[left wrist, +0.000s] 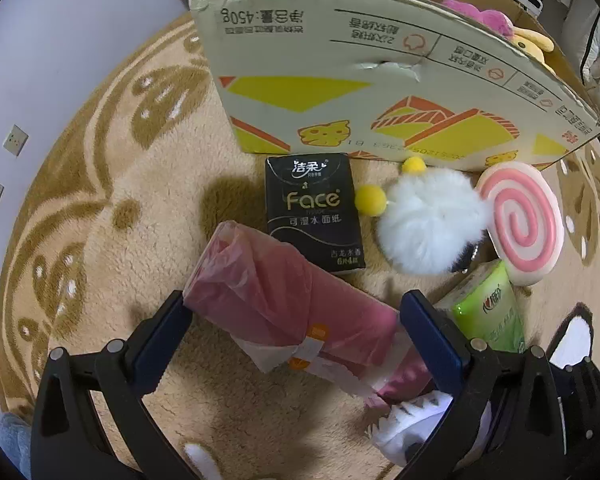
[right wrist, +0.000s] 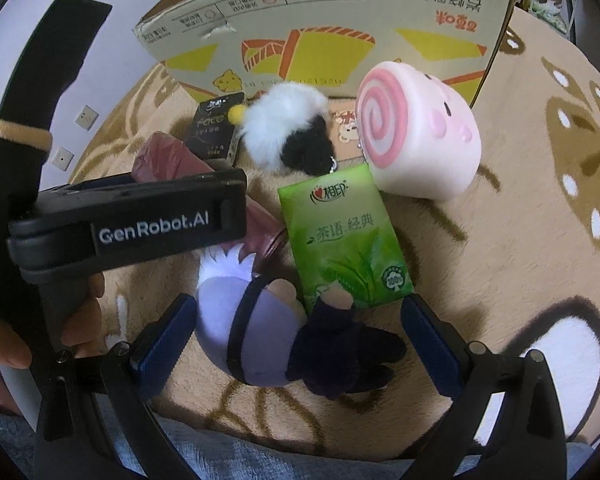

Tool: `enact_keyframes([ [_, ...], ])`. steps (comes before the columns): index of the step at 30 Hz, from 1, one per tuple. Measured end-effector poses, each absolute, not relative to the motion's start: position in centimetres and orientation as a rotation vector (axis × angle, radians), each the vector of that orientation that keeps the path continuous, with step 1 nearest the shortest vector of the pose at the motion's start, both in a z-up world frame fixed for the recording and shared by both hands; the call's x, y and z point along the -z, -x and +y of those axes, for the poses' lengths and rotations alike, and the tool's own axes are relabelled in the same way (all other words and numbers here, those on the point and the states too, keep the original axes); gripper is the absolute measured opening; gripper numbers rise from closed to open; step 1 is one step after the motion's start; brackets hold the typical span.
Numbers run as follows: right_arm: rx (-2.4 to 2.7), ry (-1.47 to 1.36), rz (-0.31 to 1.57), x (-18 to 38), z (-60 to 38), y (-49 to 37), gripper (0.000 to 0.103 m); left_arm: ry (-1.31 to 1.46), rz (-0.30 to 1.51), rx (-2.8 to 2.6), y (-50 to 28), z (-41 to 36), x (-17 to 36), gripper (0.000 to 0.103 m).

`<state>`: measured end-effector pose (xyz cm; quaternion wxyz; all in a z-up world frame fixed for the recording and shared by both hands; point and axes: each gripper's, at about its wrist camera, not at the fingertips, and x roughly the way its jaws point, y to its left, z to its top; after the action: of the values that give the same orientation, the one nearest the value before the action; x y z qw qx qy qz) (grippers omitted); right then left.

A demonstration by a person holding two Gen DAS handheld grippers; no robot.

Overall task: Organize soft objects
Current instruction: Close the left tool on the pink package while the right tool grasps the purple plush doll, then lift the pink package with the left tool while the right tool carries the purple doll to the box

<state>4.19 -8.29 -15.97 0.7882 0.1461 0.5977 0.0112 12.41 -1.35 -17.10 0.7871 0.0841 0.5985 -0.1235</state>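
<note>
My left gripper (left wrist: 296, 330) is open, its fingers on either side of a pink roll of plastic bags (left wrist: 288, 312) lying on the rug; I cannot tell if they touch it. My right gripper (right wrist: 300, 334) is open around a purple-haired plush doll in dark clothes (right wrist: 268, 336). A black tissue pack (left wrist: 314, 210), a white fluffy pompom with yellow balls (left wrist: 428, 224), a pink swirl plush (left wrist: 520, 222) and a green tissue pack (right wrist: 342, 240) lie nearby. The cardboard box (left wrist: 340, 80) holds pink and yellow plush toys (left wrist: 496, 24).
Everything lies on a beige rug with brown patterns (left wrist: 100, 200). The left gripper's body (right wrist: 132, 220) and the hand holding it fill the left of the right wrist view. A wall with sockets (left wrist: 14, 140) stands at the left.
</note>
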Motion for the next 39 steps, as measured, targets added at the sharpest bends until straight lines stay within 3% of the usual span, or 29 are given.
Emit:
enact_keyframes([
  [16,-0.064,-0.391,1.37,17.6,-8.0,-4.9,0.103,-0.273,1.354,0.19,-12.6,-2.1,19.5,0.101],
  [21,-0.079,-0.375,1.376,17.4,-7.4,-4.8,0.103,-0.256,1.377,0.205,-12.0,-1.9,19.2,0.073],
  [31,-0.102,-0.423,1.38,17.3,-7.4,-4.4,0.101,-0.299,1.345,0.235,-11.0,-0.7,17.4,0.043],
  [33,-0.099,-0.427,1.373,17.1,-7.8,-4.2,0.099,-0.291,1.343,0.233,-11.0,-0.3,17.1,0.032],
  [39,-0.098,-0.413,1.358,16.1,-8.8,-2.9,0.096,-0.249,1.336,0.203,-10.6,1.1,15.7,0.029],
])
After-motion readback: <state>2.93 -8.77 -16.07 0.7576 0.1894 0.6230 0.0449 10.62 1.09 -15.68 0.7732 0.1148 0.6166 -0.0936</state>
